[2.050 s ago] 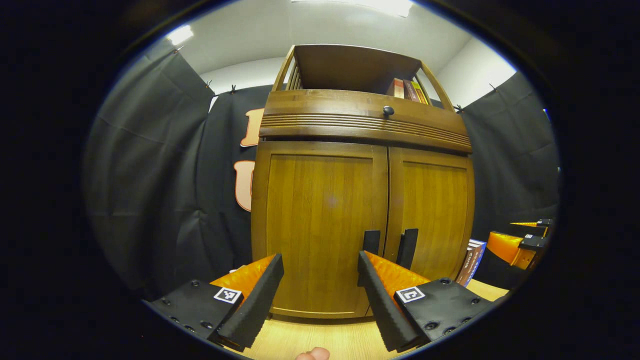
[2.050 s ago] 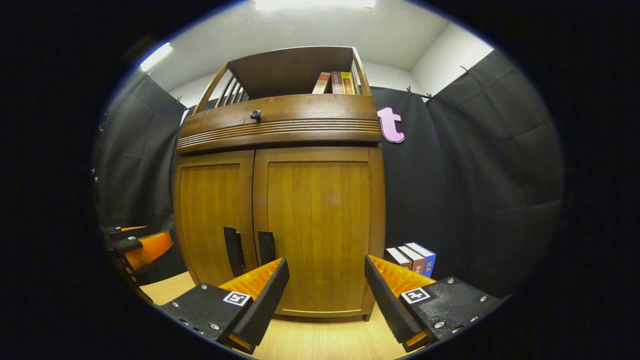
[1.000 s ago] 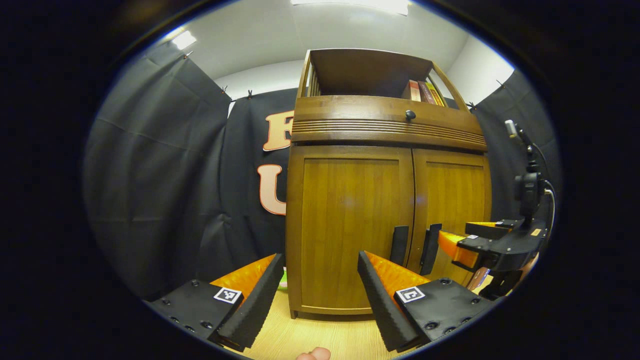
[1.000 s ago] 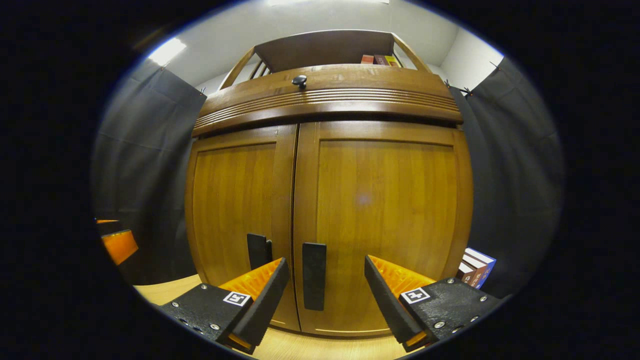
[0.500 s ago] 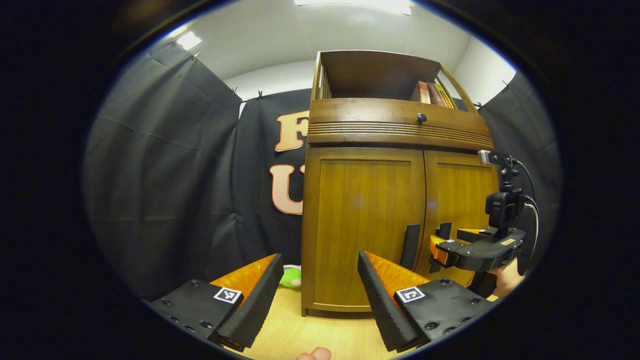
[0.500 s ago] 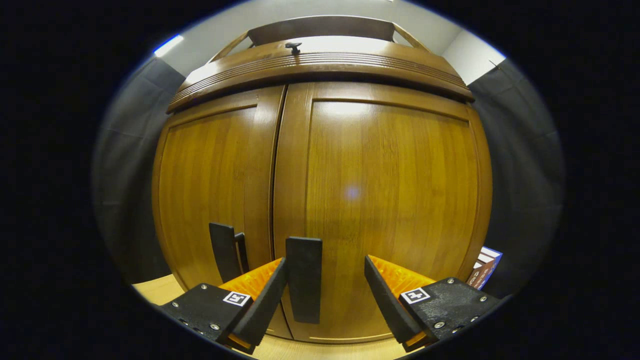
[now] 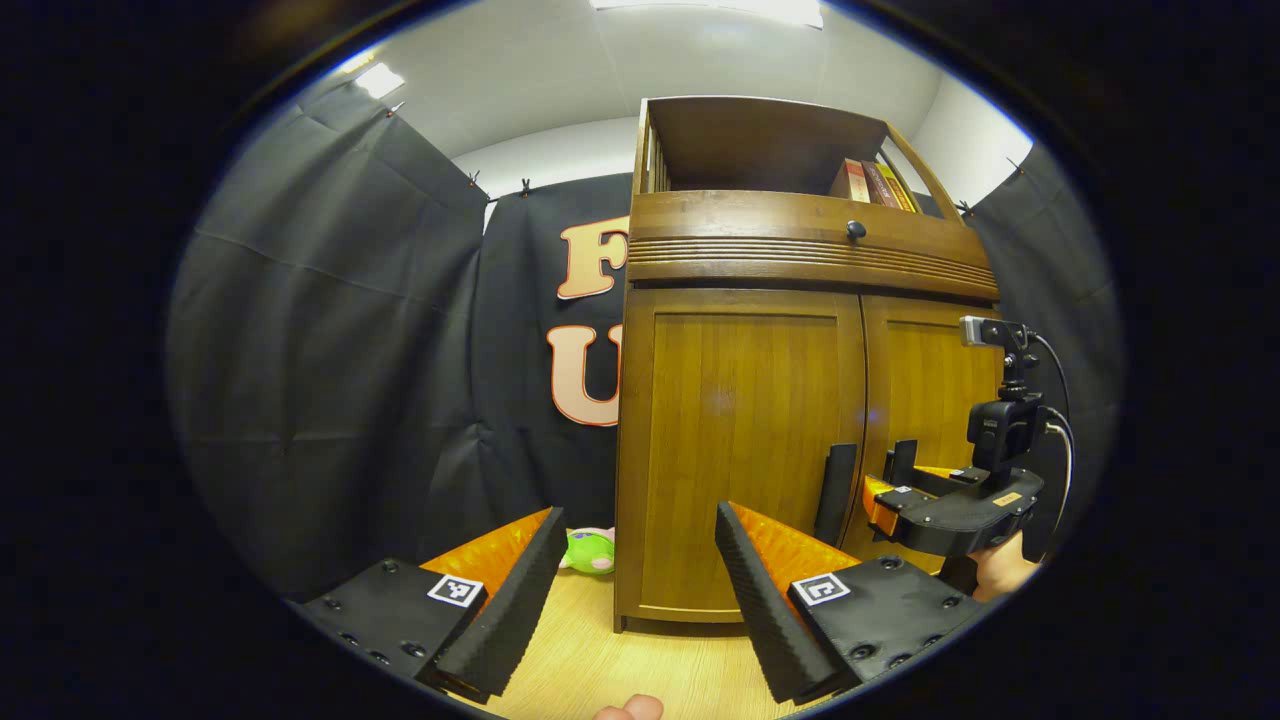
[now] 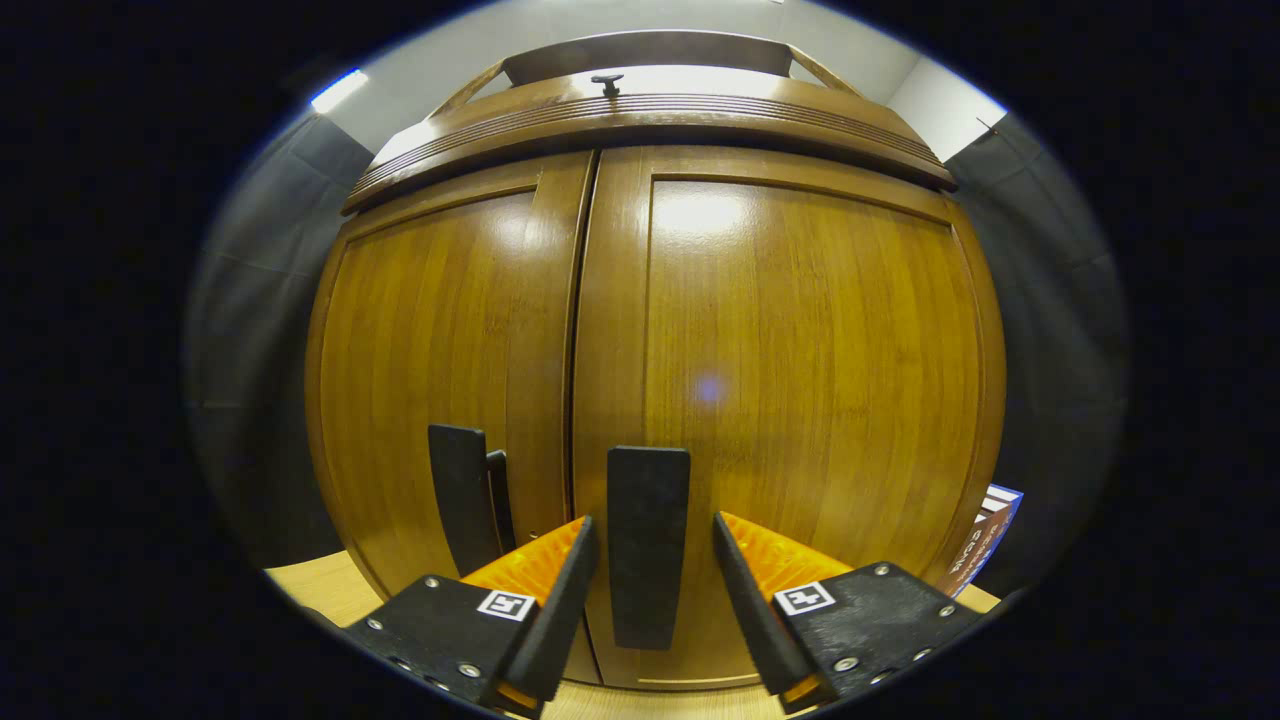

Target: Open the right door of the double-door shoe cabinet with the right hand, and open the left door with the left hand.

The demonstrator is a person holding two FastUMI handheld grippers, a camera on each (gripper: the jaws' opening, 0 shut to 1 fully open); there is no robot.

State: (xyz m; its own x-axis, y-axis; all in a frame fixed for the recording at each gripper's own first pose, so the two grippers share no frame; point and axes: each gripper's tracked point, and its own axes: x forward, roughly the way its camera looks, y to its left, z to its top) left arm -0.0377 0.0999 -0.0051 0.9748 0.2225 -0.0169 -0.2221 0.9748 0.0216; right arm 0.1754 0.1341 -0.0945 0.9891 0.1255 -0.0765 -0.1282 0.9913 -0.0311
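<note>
While the left gripper gapes, right gripper fingers straddle the flat black handle, untouching.

No readable writing anywhere: the books on the cabinet's top shelf show spines too small to read, and the square tags on the grippers carry only patterns.

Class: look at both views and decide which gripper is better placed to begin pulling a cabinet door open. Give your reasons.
Right. The right gripper already straddles the right door handle, fingers open either side. The left gripper hangs back from the left door handle.
</note>
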